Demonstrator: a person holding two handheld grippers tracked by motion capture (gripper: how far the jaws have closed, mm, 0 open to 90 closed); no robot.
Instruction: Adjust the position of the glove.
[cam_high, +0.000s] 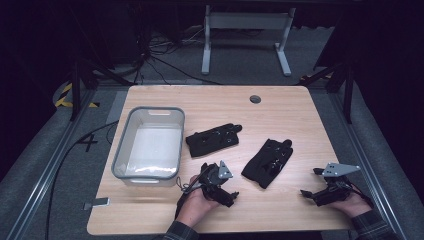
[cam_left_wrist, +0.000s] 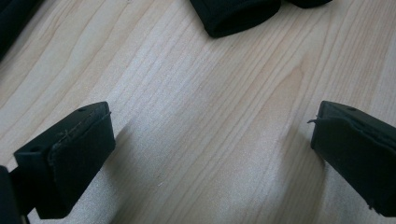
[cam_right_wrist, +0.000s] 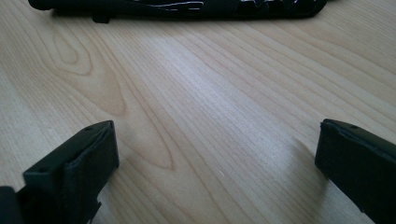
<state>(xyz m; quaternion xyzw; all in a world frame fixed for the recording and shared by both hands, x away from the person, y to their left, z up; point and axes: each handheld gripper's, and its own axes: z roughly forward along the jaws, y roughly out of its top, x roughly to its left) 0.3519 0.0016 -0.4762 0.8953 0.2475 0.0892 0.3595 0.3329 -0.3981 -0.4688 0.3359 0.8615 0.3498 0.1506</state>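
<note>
2 black gloves are laid on a wooden table beside a grey bin, with both grippers held released near the front edge.

From the high view, the left glove (cam_high: 213, 138) is seen just right of the bin (cam_high: 148, 143), the right glove (cam_high: 268, 162) farther right, apart from it; the left gripper (cam_high: 220, 187) and right gripper (cam_high: 316, 193) rest low on the table (cam_high: 280, 112), touching neither glove. In the left gripper view, jaws are spread wide over bare wood, a glove's edge (cam_left_wrist: 236, 16) lying ahead. In the right gripper view, jaws are likewise parted, a glove (cam_right_wrist: 187, 8) stretched across the top. No readable writing or brand can be made out.

matt wood table (cam_high: 280, 107); black cloth gloves (cam_high: 267, 162)
</note>
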